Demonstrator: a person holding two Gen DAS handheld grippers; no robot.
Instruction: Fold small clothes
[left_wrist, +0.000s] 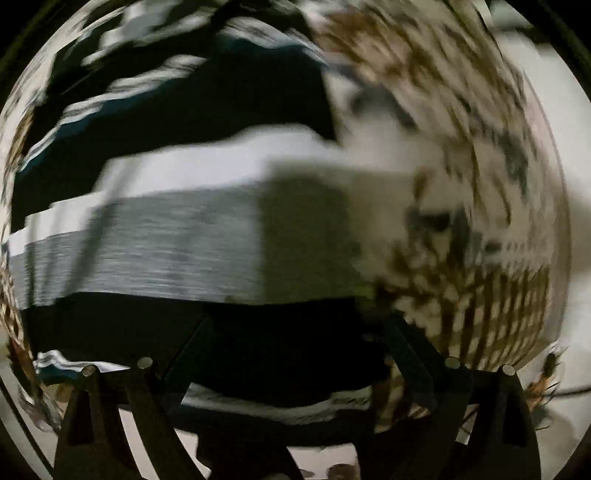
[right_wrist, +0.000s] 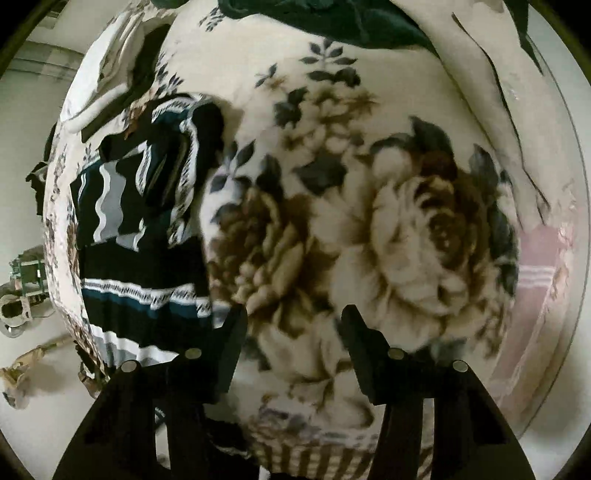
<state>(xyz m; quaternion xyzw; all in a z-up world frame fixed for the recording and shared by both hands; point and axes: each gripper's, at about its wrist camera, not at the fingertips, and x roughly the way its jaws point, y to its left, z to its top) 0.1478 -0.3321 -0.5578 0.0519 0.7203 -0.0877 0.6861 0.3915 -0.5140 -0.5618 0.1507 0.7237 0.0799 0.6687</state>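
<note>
- Jaws: left gripper (left_wrist: 295, 376) fingers sit either side of the dark band of the striped garment (left_wrist: 192, 236); blur and dark cloth hide the pads, so I can't tell if it's clamped.
- Right gripper (right_wrist: 293, 332) jaws part-open, nothing between them, over bare floral blanket (right_wrist: 369, 206).
- Garment lies rumpled on the blanket, at left in the right wrist view.
- Step, my read: picking up or repositioning the garment to lay flat before first fold.
- Next calls for: right gripper onto a free edge, then spread.
</note>
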